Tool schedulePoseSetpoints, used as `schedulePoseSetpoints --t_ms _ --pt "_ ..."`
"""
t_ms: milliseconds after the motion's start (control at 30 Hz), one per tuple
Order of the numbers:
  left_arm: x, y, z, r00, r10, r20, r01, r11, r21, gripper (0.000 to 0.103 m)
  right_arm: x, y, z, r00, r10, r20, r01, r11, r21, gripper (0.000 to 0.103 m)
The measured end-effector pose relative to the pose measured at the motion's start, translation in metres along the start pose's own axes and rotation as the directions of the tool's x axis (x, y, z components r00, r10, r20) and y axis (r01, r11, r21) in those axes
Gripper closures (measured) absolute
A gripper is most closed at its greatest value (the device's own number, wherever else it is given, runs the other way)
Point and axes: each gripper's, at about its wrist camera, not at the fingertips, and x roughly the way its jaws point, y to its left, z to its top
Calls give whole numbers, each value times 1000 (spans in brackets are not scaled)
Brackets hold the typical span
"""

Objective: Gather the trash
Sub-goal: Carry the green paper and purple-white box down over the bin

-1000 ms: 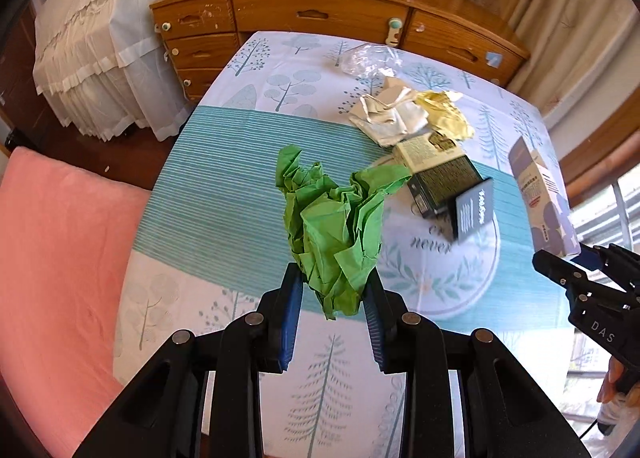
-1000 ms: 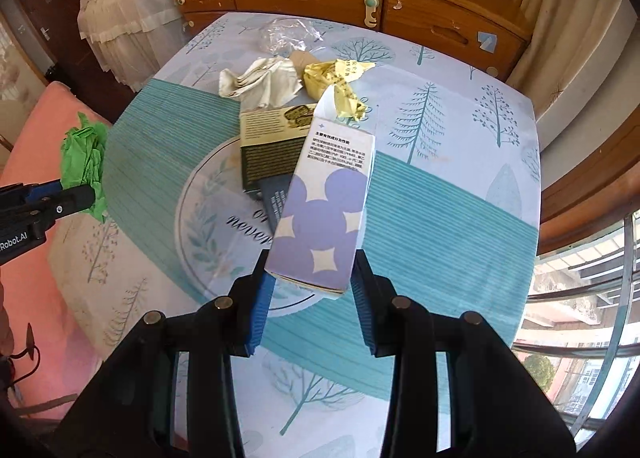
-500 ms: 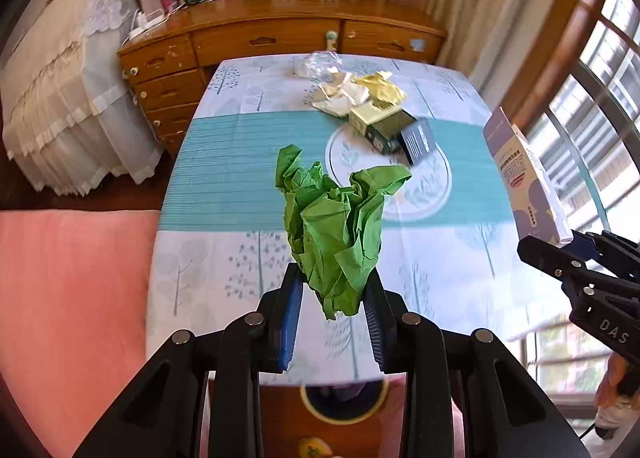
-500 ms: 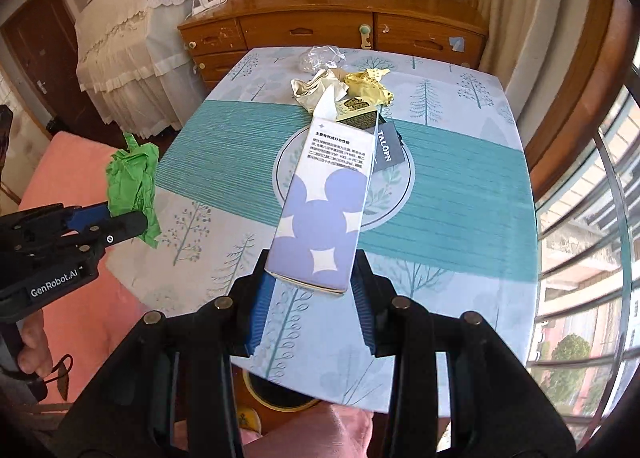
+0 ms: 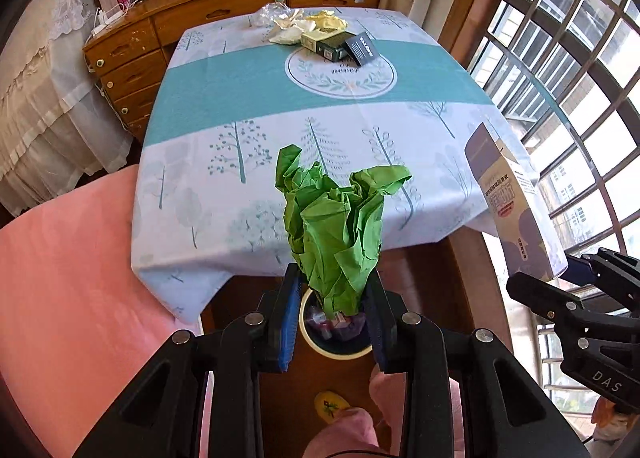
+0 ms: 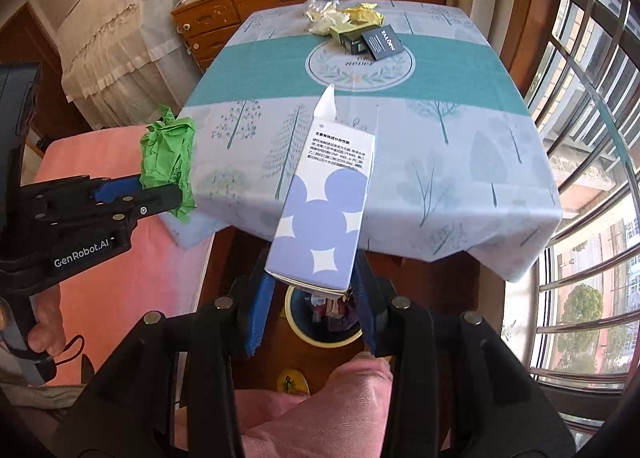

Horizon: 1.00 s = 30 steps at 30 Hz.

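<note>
The left gripper (image 5: 334,312) pinches a crumpled green paper (image 5: 338,234). The right gripper (image 6: 312,308) clamps a purple carton (image 6: 322,226). Both hang over a bin (image 5: 334,346) on the floor, just off the table (image 5: 256,106) edge. To do this well, centre each piece over the bin's mouth before letting go, carton end first. A second ago both hung above the tablecloth; more trash (image 5: 320,32) remains at its far end.
</note>
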Motion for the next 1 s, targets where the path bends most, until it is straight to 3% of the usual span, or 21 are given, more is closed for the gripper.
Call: schedulePoseSetpoints --t_ms 233,400,600,1000 --pt "47 -4 -55 995 -7 -100 1 998 -70 73 25 -13 -50 996 29 -80 -32 999 -34 69" --pt "113 -6 -83 988 -36 -153 17 992 -124 73 81 -29 -91 984 57 -166 -63 998 -29 68" --pt "206 -16 -107 979 -2 -204 -24 992 -125 73 162 -45 -130 969 44 -243 -59 997 -56 68" --pt "357 0 -131 962 3 -273 -39 991 -129 69 308 -69 -165 946 47 -322 -53 998 -13 68"
